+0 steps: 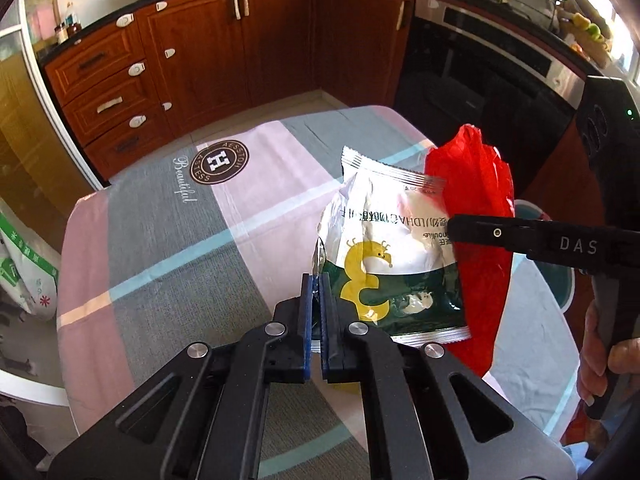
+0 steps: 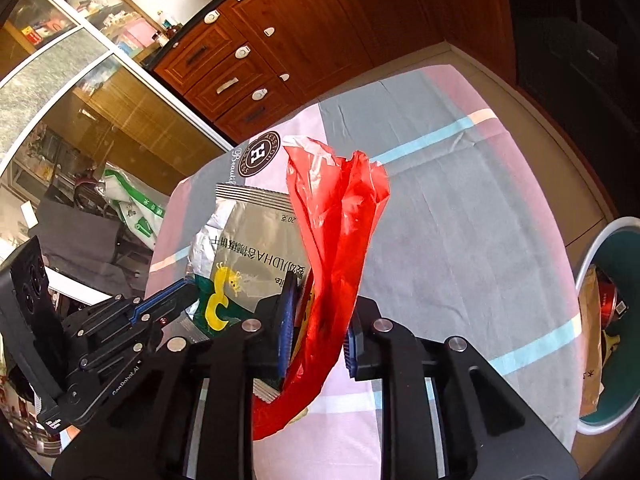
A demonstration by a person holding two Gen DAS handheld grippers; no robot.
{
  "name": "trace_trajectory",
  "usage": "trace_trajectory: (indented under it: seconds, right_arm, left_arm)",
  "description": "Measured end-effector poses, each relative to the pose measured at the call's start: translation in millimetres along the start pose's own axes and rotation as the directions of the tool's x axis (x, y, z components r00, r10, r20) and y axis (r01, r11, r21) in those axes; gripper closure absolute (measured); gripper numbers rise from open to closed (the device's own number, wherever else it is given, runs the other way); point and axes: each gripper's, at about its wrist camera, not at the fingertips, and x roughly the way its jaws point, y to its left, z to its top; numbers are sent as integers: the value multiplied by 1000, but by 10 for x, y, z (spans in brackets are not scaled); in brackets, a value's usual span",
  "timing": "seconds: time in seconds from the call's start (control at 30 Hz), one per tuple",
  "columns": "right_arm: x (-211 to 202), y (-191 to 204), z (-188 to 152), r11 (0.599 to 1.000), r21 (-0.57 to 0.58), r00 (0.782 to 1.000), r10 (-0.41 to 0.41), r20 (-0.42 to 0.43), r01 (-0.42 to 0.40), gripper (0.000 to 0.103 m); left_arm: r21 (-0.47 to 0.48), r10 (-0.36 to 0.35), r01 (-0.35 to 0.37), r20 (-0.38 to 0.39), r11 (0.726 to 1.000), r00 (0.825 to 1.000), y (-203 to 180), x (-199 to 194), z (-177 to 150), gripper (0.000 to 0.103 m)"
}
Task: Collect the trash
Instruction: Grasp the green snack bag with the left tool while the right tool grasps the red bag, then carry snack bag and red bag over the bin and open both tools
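your left gripper pinches snack wrapper; right gripper clamps red bag. both lifted; next, carry to bin.

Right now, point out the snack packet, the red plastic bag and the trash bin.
snack packet (image 1: 384, 240): left wrist view, its white front panel.
red plastic bag (image 2: 340, 232): right wrist view, its twisted middle.
trash bin (image 2: 624, 264): right wrist view, its teal inner wall.

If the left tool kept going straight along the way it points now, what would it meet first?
Probably the tablecloth. The left tool is shut on the snack packet, which travels with it, and points steeply down at the cloth-covered table. Depth is unclear.
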Motion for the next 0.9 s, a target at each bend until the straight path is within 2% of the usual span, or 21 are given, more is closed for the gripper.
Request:
trace_trajectory:
  seconds: [0.07,0.17,0.37,0.6,0.9]
  right_arm:
    - [-78,-15,-32,1000,-1,1000,-10,11,10,84]
    - [-197,-21,-83,999,-20,999,-42,25,43,98]
    - [-564,8,-136,998,-39,995,-44,87,48,98]
    - [-1162,-117,-250,996,-26,979,-75,192,82,98]
    - [-1839,-646,-461,994,56,952,-109,286,97,98]
  left_arm:
    - [-6,14,-14,3,1000,1000,-19,-73,-34,100]
    - [-23,14,-14,-6,1000,1000,-51,-146,-112,100]
    - [-22,15,-14,33,1000,999,-244,-430,-183,100]
    - [8,11,-12,83,1000,996,-571,-746,-151,100]
    - [106,-23,11,112,994,993,-1249,-960,-127,99]
